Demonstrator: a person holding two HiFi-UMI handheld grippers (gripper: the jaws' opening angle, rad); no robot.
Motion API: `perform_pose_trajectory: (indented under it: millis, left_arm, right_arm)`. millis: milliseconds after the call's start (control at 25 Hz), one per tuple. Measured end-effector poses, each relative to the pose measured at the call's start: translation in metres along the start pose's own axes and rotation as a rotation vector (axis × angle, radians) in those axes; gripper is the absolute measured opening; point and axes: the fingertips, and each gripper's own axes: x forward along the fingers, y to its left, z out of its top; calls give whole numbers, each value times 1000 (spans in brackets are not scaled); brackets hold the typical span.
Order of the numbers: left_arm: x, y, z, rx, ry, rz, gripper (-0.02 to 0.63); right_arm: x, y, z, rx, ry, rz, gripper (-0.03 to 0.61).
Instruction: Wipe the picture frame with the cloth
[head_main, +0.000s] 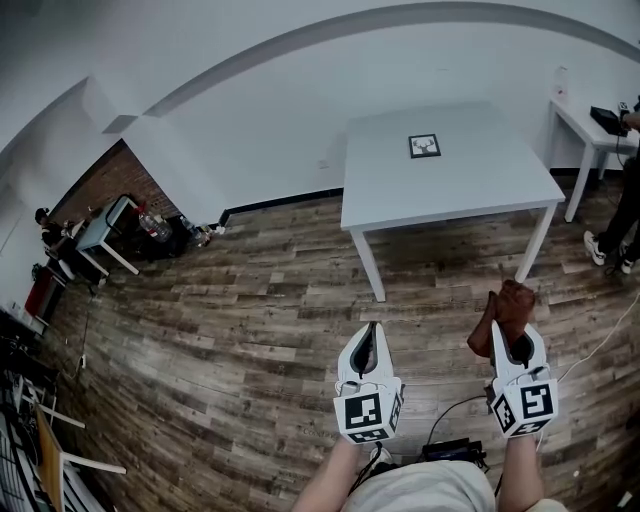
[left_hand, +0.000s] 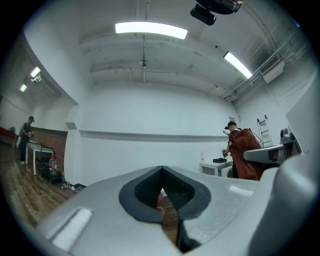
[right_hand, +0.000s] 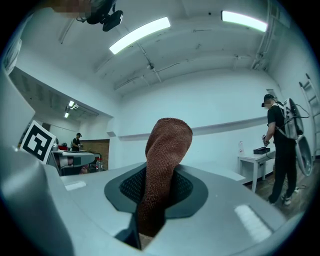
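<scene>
Left tongs (head_main: 370, 335) pressed together, nothing between them; the left gripper view shows the tips meeting. Right tongs (head_main: 518, 350) pinching a brown cloth (head_main: 505, 310). The cloth sticks up out of the tips and flops over at the top. In the right gripper view it fills the gap between the pads and rises in a rounded fold.

Both are held low and near the person's body, side by side and slightly apart, over the wooden floor (head_main: 250, 300), with marker cubes facing the head camera.

The picture frame (head_main: 424, 146) lies flat on the white counter (head_main: 470, 190), toward its far side and about mid-width. It is well apart from both tongs, and nothing is touching it. The counter stands far and centre-right, against the white wall.

A small white side table (head_main: 580, 125) is at far right with a dark item on it, and a person's legs (head_main: 620, 225) are beside it. At far left there is a brick-wall area with another desk (head_main: 105, 225) and a person (head_main: 45, 228) near it.
</scene>
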Motion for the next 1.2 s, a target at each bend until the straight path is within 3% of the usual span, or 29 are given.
perform_pose_trajectory:
  millis: [480, 880, 1200]
  left_arm:
    - [24, -65, -6, -21, 9, 4, 0]
    - [63, -58, -14, -12, 12, 3, 0]
    - [120, -18, -32, -24, 42, -6, 0]
  right_arm:
    - [-10, -65, -10, 15, 19, 22, 106]
    - [32, -73, -18, 2, 35, 37, 106]
    - [99, -68, -26, -23, 59, 25, 106]
